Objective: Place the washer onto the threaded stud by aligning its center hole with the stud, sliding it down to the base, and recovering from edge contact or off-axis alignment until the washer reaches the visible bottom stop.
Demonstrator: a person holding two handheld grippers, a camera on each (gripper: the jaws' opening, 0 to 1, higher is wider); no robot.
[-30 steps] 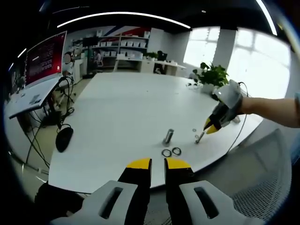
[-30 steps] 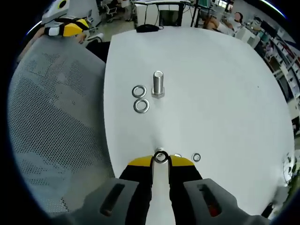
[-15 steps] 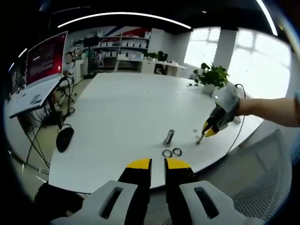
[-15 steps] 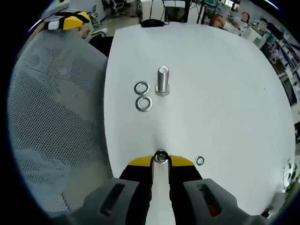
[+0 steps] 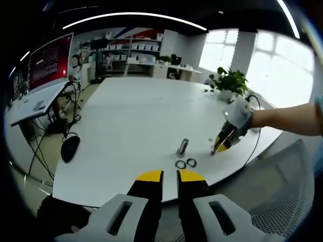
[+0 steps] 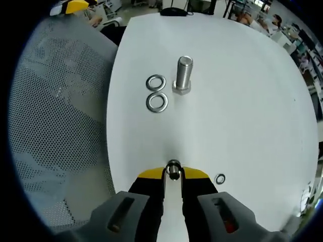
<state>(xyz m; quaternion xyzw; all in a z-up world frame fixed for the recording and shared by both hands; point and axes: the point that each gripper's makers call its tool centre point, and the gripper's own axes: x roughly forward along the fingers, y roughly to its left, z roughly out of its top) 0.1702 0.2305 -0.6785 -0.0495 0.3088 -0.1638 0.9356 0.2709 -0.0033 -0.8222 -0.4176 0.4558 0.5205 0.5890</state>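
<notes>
In the right gripper view, a mesh chair back (image 6: 55, 126) fills the left side, beside the white table (image 6: 242, 101). Two loose washers (image 6: 156, 81) lie flat, touching each other, just left of the threaded stud (image 6: 183, 74), which stands upright on its hex head so its free end points up to receive a washer. Nearer the camera, the right gripper (image 6: 173, 174) has its yellow-tipped jaws closed on a small washer (image 6: 173, 170), pinched by the rim so that the center hole stays free for the stud. A further small washer (image 6: 220, 178) lies on the table just right of the jaw tips. The held washer is well short of the stud, so alignment has not begun.

In the left gripper view, the left gripper (image 5: 170, 176) waits at the near table edge, jaws nearly together and holding nothing, apparently idle while the other hand works.

Compared with a second ago, the stud and the two washers sit larger and closer in the right gripper view, so that gripper has advanced toward them; the left gripper view is nearly unchanged.
</notes>
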